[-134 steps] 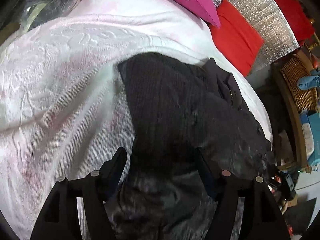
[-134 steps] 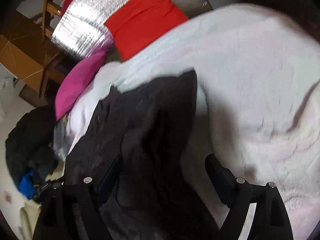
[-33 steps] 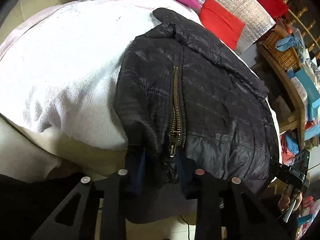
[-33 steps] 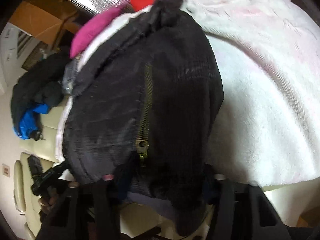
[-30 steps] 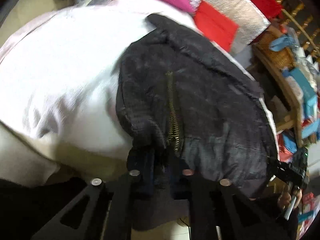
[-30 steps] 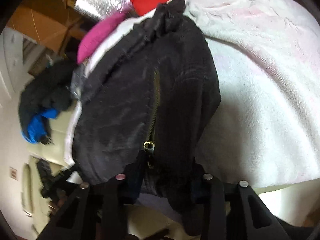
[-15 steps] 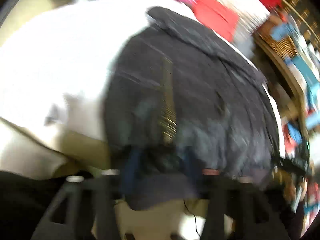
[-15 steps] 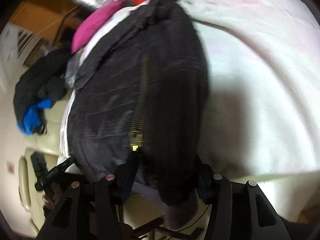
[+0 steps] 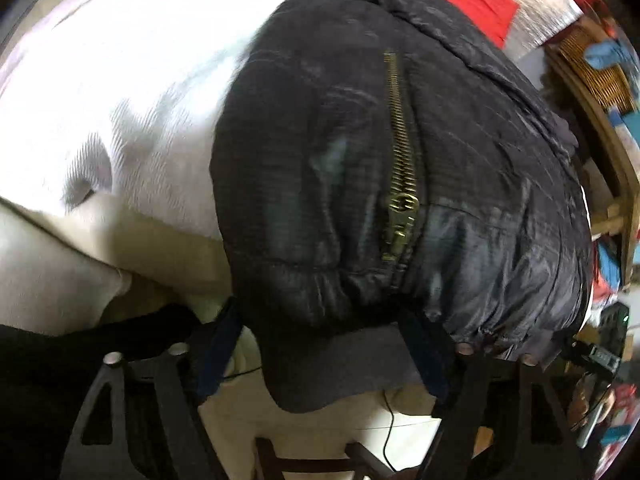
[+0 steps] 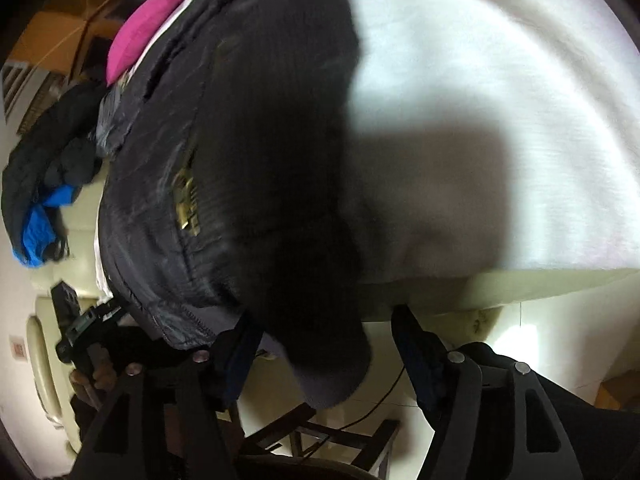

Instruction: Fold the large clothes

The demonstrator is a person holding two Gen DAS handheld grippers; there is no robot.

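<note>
- Jaws of left gripper [image 9: 324,354]: standing apart, just opened; hem of black quilted zip-front jacket [image 9: 360,152] hanging between the fingers, pads not seen pressing on it.
- Jaws of right gripper [image 10: 328,354]: standing apart, just opening within the last moment; dark folded edge of the same jacket drooping between the fingers, no clamp visible.
- Jacket, placement: spread ahead of both sets of jaws on white textured bedspread [image 9: 120,92], lower edge overhanging the near side of the bed and dipping down into the gap between each pair of fingers.
- Brass zipper [image 9: 400,160]: running away from the left jaws, slider nearest them, closed along the visible stretch.
- Beyond the jacket, far from the jaws: magenta cushion [image 10: 144,24]; red cushion [image 9: 472,4], partly cut off.
- To the outer side of the right jaws: heap of dark and blue clothing [image 10: 36,200] on a pale surface.
- Below the jaws: pale floor and a dark wooden frame, only partly seen.
- Progress, judged: jacket apparently doubled over into a narrower stack and set down; both grips let go, so this fold looks finished.
- Remaining, judged: overhanging hem to be brought up onto the bed, probably one more fold across; further garments in the heap untouched.
</note>
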